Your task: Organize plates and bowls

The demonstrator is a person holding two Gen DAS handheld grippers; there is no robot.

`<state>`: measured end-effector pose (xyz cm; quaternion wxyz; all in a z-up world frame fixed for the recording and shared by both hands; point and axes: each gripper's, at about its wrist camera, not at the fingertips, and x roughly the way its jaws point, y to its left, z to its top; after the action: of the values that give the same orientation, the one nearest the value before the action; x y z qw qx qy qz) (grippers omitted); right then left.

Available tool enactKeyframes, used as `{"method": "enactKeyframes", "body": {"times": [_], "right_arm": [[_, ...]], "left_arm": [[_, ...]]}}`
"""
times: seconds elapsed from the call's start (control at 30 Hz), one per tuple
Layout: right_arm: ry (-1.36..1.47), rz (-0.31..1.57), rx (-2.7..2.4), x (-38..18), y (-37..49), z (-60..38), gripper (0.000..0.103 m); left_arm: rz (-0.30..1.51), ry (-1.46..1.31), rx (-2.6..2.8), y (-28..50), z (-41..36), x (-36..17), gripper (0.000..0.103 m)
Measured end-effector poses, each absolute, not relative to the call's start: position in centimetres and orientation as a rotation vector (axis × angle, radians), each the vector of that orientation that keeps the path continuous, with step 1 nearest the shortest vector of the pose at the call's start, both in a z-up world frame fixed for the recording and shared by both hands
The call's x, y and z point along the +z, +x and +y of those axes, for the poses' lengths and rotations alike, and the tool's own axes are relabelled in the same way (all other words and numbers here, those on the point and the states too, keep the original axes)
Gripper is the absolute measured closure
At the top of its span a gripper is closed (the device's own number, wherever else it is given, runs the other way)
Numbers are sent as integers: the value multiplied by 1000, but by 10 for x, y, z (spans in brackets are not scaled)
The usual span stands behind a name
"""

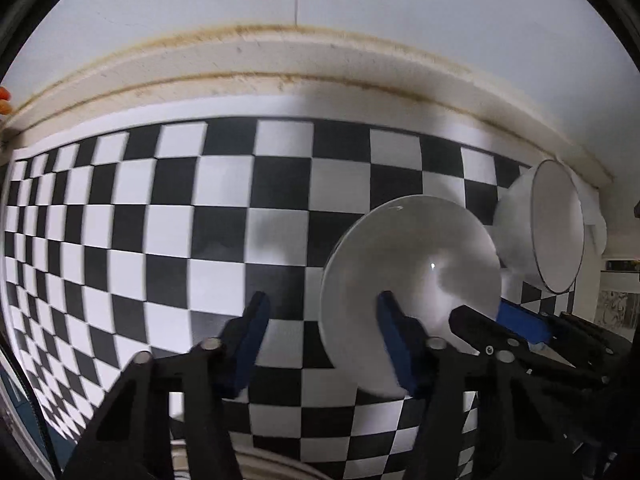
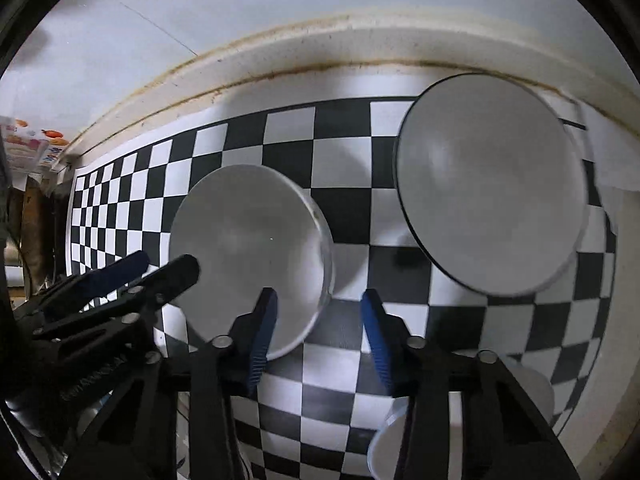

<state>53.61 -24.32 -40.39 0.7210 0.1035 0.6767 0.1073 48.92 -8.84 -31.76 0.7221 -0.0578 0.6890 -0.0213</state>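
No readable text from either of my cameras. The only printed thing is a colourful package at about 9 o'clock in the right wrist view, up by the wall: orange and pink artwork, lettering too small and blurred to make out. No numbers, brands or signs that I can read anywhere else.

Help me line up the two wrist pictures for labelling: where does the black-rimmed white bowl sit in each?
Left wrist view: the black-rimmed white bowl is at the far right edge, mid-height, beyond the plain white bowl.
Right wrist view: it fills the upper right, right of the plain white bowl.
Shared landmark: the checkerboard mat under both bowls.
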Motion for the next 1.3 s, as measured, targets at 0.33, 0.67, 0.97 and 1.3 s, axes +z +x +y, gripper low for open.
{"method": "enactKeyframes", "body": {"times": [0.33,0.67,0.97,1.3], "right_arm": [[222,1527,232,-425,547,-241,91],[218,1447,243,-383,512,-241,90],[217,1356,234,-322,417,-264,90],[228,1341,189,-316,319,-290,89]], "left_arm": [[1538,-169,-99,479,-91,-325,82],[1440,-131,-153,423,-97,-263,82],[1363,-78,-250,359,-124,-208,82],[1391,-14,-334,306,-160,-210,82]]}}
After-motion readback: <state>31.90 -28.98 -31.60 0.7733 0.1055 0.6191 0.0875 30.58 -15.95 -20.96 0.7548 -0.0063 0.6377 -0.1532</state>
